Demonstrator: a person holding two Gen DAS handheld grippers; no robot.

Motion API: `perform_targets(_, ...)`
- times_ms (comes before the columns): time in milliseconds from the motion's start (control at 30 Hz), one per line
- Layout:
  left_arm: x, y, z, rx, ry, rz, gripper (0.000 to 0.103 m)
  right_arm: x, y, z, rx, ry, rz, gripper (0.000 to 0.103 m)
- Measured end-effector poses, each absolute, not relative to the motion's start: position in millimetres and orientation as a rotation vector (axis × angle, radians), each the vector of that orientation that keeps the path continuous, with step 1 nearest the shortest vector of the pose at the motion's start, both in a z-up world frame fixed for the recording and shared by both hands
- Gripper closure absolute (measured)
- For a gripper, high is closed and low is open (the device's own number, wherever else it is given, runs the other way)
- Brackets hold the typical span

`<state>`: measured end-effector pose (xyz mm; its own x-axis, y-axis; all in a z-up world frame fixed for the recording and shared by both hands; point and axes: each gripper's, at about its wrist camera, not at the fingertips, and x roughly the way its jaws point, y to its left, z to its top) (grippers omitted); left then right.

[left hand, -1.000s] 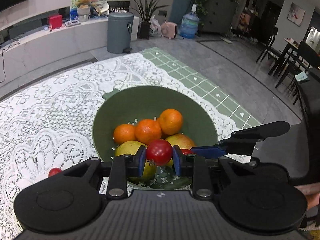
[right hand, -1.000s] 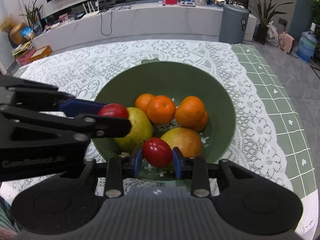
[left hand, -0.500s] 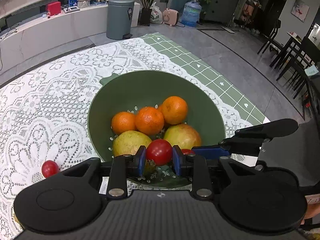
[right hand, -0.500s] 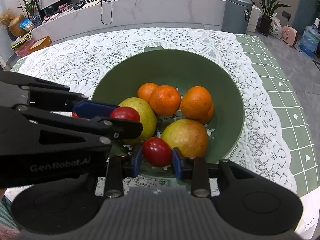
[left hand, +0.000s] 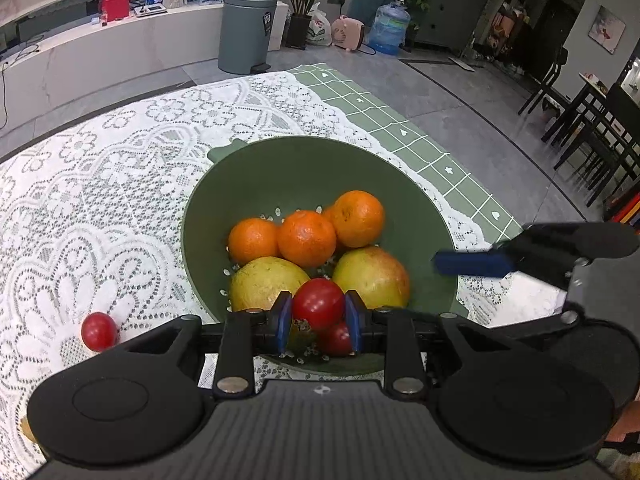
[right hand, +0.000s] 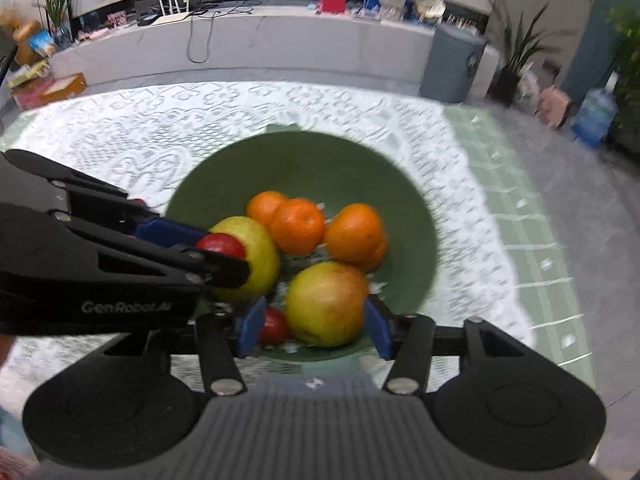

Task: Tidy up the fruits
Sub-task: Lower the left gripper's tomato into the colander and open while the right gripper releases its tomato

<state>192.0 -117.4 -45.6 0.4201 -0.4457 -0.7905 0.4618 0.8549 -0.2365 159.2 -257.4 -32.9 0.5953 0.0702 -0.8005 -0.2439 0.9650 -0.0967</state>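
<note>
A green colander bowl point(left hand: 280, 168) holds three oranges point(left hand: 306, 238), a yellow-green fruit point(left hand: 264, 282) and a reddish-yellow fruit point(left hand: 370, 276). My left gripper point(left hand: 319, 316) is shut on a red tomato point(left hand: 318, 304) over the bowl's near rim. A second red tomato point(left hand: 336, 338) lies in the bowl just below it. My right gripper point(right hand: 312, 326) is open over the bowl point(right hand: 320, 160), with that dropped tomato point(right hand: 274, 326) beside its left pad. The left gripper's tomato point(right hand: 220, 244) also shows in the right wrist view. A third tomato point(left hand: 99, 331) lies on the lace cloth left of the bowl.
The table has a white lace cloth point(left hand: 100, 184) over a green checked one point(left hand: 400, 128). The right gripper's fingers point(left hand: 472, 263) reach in at the bowl's right rim. A grey bin point(left hand: 246, 32) and dark chairs point(left hand: 592, 128) stand on the floor beyond.
My right gripper has opened and its tomato has dropped into the bowl. The left gripper has stayed shut on its tomato and shifted slightly over the bowl.
</note>
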Motion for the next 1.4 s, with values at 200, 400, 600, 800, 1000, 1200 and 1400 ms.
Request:
perform_targets(200, 189, -120, -49, 0.023, 0.999, -0.574, 0.072, 156, -265, -34, -0.206, 0.914, 0.168, 0.044)
perform_targets(400, 188, -122, -54, 0.053, 1.019, -0.559, 0.072, 153, -270, -35, -0.19, 0.918, 0.151, 0.04)
perform_targets(600, 188, -123, -55, 0.068, 1.022, -0.558, 0.071, 152, -272, -37, -0.176, 0.917, 0.142, 0.039)
perform_targets(800, 189, -122, -54, 0.066, 1.023, -0.549, 0.067, 151, -271, -36, -0.17, 0.91, 0.14, 0.037)
perform_targets(1000, 189, -115, -49, 0.024, 1.01, -0.546, 0.052, 150, -271, -33, -0.155, 0.897, 0.137, 0.034)
perform_targets(1200, 184, -106, -37, -0.006, 0.97, -0.534, 0.051, 148, -270, -27, -0.134, 0.88, 0.127, 0.032)
perform_targets(1400, 178, -89, -27, -0.028, 0.923, -0.491, 0.051, 147, -263, -20, -0.094, 0.86, 0.126, 0.024)
